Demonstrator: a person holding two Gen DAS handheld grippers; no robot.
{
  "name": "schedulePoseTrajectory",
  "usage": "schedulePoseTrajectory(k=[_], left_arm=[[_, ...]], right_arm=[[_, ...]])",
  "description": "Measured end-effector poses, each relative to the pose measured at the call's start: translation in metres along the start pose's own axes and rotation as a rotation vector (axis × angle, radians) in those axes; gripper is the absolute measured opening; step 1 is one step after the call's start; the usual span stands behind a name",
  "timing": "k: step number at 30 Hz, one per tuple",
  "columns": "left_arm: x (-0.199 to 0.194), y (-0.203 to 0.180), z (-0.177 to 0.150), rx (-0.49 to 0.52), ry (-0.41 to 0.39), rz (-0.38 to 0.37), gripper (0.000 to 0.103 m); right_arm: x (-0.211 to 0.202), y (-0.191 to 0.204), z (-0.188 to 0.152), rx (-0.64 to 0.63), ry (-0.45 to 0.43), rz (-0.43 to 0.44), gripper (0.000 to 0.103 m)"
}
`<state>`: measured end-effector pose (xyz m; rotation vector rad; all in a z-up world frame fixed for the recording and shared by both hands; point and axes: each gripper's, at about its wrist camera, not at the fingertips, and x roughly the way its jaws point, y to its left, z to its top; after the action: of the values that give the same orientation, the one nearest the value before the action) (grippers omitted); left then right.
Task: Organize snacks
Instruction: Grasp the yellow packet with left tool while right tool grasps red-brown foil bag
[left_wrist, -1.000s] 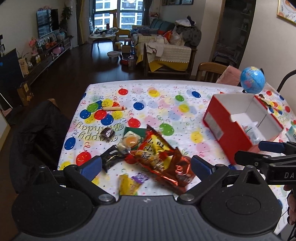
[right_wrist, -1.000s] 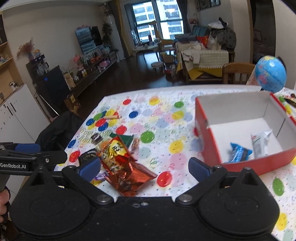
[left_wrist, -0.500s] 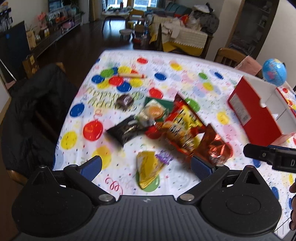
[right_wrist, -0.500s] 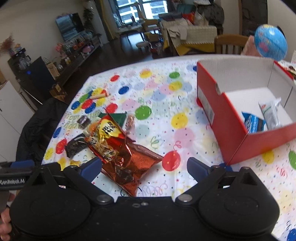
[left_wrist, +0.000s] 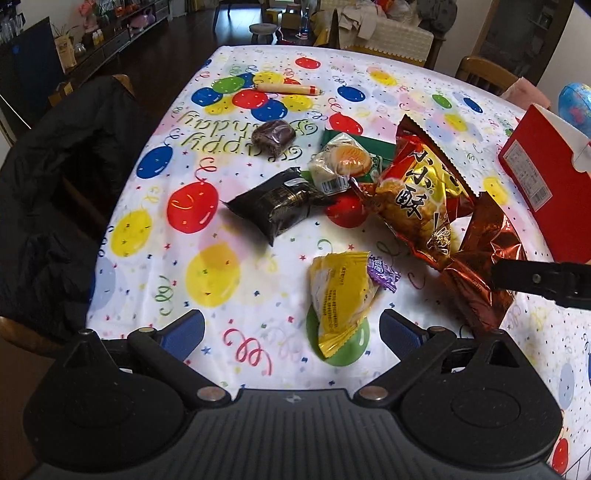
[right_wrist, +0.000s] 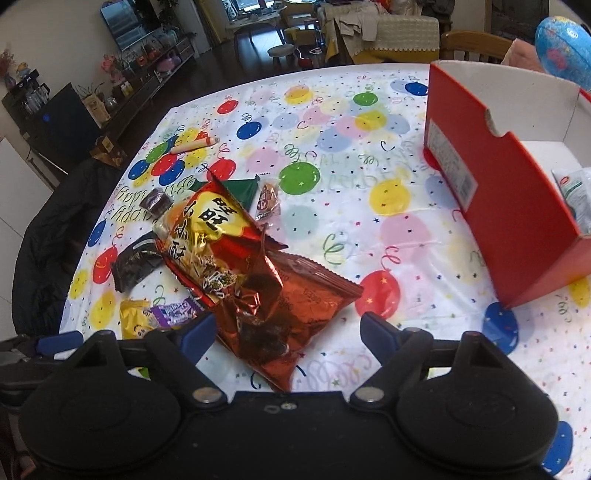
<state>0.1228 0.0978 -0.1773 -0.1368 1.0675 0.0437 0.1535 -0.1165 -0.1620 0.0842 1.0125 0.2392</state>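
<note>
Both cameras now sit closer and lower over the snack pile than a second ago, when they looked across the whole table (left_wrist: 236, 280) from farther back. In the left view the room has slid out of frame and a yellow packet (left_wrist: 341, 295) now lies directly between the blue fingertips; this probably means the next snack is being lined up for collection.

The left gripper (left_wrist: 291, 328) hovers over the balloon-print cloth, tilted down, its fingers wide apart and holding nothing. The yellow packet, with a small purple candy (left_wrist: 384, 273) touching its right edge, sits at about 12 o'clock just ahead. A black packet (left_wrist: 273, 206) lies at 11 o'clock, and a large red and gold chip bag (left_wrist: 417, 192) at 1 o'clock.

The right gripper (right_wrist: 288, 336) is likewise spread wide and empty. A crumpled dark red foil bag (right_wrist: 284, 306) lies between its fingertips at 12 o'clock; whether a fingertip touches the foil is hard to tell. The red box (right_wrist: 517, 206), the likely destination, stands at 2 o'clock, well apart from the pile, with at least one wrapped snack (right_wrist: 576, 192) already inside.
</note>
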Motion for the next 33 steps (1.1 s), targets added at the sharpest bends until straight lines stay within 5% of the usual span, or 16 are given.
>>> schedulePoseTrajectory(k=[7,15,23,26,33], left_arm=[[0.011,-0.005,0.005,0.003,0.006,0.005,0.101],[0.017,-0.013,0.009,0.024,-0.013,-0.014,0.068],[0.011,-0.014,0.009,0.01,-0.02,-0.049,0.037],[0.01,-0.013,0.01,0.001,-0.015,-0.051,0.034],[0.001,-0.012,0.009,-0.018,-0.019,-0.054,0.034]], right_arm=[[0.017,0.003,0.006,0.012,0.005,-0.003,0.085],[0.027,-0.003,0.008,0.05,0.013,-0.002,0.083],[0.02,-0.002,0.005,0.031,-0.007,-0.007,0.067],[0.015,-0.001,0.004,0.021,-0.019,-0.011,0.053],[-0.001,-0.003,0.002,0.023,-0.047,0.015,0.047]])
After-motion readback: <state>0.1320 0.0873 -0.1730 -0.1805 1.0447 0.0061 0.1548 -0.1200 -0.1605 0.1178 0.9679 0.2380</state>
